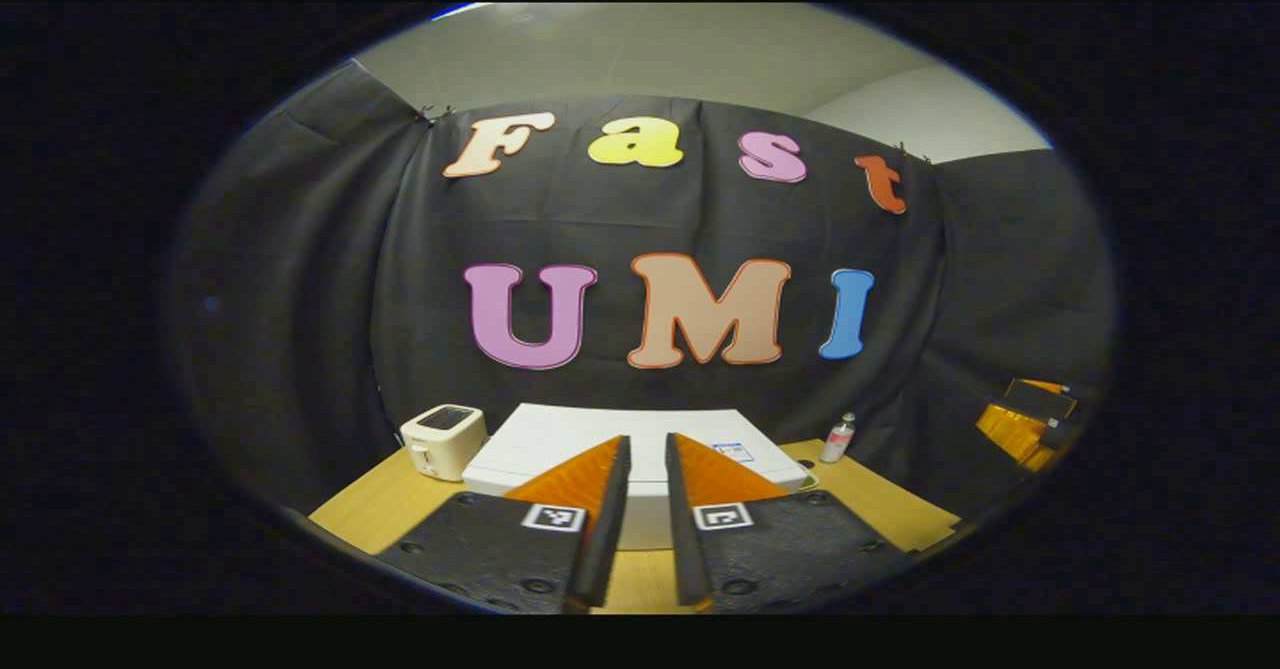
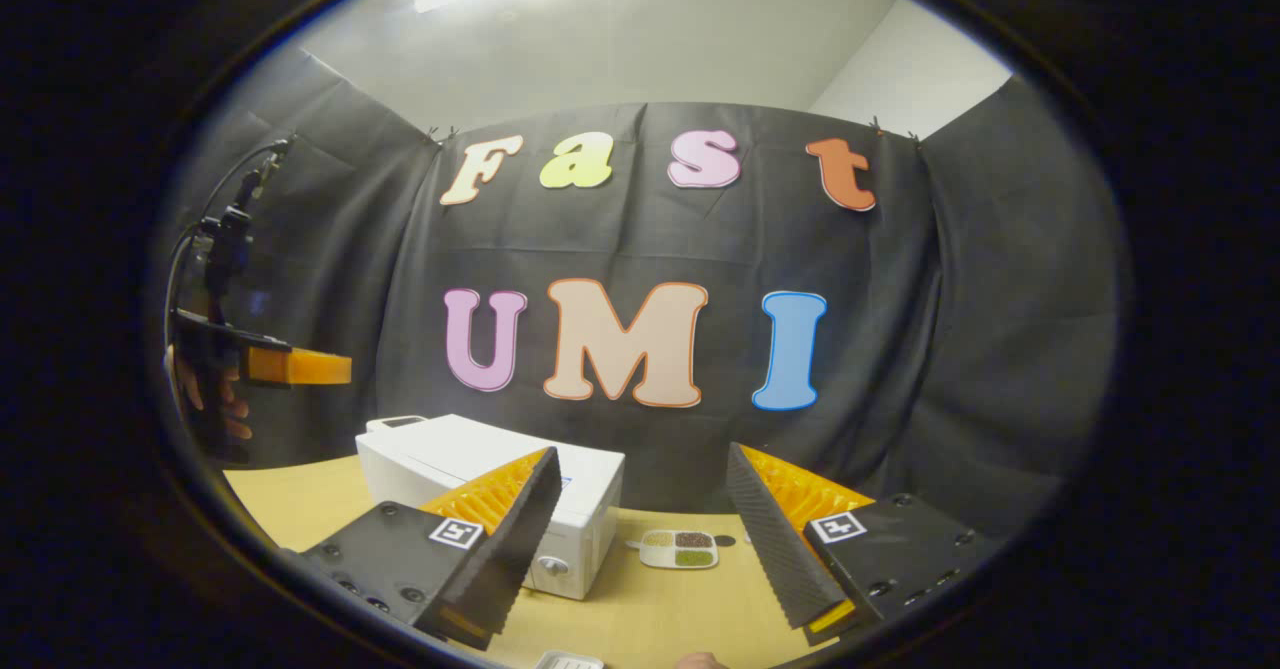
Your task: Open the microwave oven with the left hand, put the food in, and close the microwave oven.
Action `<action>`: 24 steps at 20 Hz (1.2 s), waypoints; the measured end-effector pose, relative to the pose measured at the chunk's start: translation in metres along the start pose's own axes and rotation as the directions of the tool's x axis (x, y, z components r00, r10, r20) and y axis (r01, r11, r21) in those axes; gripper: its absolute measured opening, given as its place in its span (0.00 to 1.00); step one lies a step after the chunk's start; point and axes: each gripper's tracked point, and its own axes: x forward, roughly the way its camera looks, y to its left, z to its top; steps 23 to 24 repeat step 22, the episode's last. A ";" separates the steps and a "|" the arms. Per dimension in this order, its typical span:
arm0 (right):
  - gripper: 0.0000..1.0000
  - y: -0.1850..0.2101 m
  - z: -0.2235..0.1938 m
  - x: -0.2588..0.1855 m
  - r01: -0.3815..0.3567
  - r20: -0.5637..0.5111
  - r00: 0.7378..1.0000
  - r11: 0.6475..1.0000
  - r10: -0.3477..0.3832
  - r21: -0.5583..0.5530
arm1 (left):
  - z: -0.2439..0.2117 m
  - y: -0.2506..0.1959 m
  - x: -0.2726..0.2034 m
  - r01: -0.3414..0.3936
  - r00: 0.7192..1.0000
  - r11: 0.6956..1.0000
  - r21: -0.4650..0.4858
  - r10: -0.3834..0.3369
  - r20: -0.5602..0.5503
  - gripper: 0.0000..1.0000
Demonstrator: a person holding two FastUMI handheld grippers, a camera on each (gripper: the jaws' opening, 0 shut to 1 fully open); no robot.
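1. The wooden table (image 2: pixel 300 499) spans the bottom of both views, its bare top showing beside and in front of the appliances.
2. The white microwave oven (image 2: pixel 480 469) sits on the table against the cloth wall, door shut; in the left gripper view its flat top (image 1: pixel 620 439) lies straight ahead beyond the fingers.
3. The left gripper (image 1: pixel 647 509) hangs above the table in front of the microwave oven, its two fingers nearly together with a narrow gap and nothing between them. In the right gripper view it shows far left (image 2: pixel 300 367), held by a hand (image 2: pixel 205 389), well above the table.
4. The right gripper (image 2: pixel 640 529) is spread wide and grips nothing, raised over the table to the right of the microwave oven.
5. A white toaster (image 1: pixel 445 439) stands just left of the microwave oven.
6. A small divided food tray (image 2: pixel 680 548) with green and dark portions lies on the table just right of the microwave oven, between the right gripper's fingers in that view.
7. A small bottle (image 1: pixel 838 438) stands right of the microwave oven, near the cloth.
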 end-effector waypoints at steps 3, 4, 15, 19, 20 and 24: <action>0.96 0.000 0.005 -0.004 0.006 0.005 1.000 1.000 -0.007 0.013 | 0.006 0.004 -0.011 -0.034 0.999 0.999 0.025 0.034 0.022 0.94; 0.96 -0.001 0.007 -0.006 0.009 0.008 1.000 1.000 -0.009 0.013 | 0.003 0.002 -0.018 -0.033 0.999 0.999 0.025 0.033 0.014 0.93; 0.96 -0.006 0.011 -0.030 0.028 0.002 1.000 1.000 -0.028 -0.012 | 0.002 -0.006 -0.041 -0.029 1.000 0.999 0.037 0.029 -0.010 0.95; 0.96 -0.005 0.010 -0.033 0.030 -0.004 1.000 1.000 -0.030 -0.005 | -0.002 -0.008 -0.040 -0.030 0.999 0.998 0.052 0.031 -0.023 0.94; 0.96 -0.005 0.011 -0.033 0.030 -0.001 1.000 1.000 -0.030 -0.004 | -0.002 -0.006 -0.040 -0.033 0.999 0.998 0.050 0.034 -0.022 0.96; 0.96 -0.005 0.013 -0.034 0.033 0.006 0.999 0.999 -0.033 0.002 | -0.002 -0.005 -0.040 -0.040 0.999 0.998 0.050 0.041 -0.023 0.93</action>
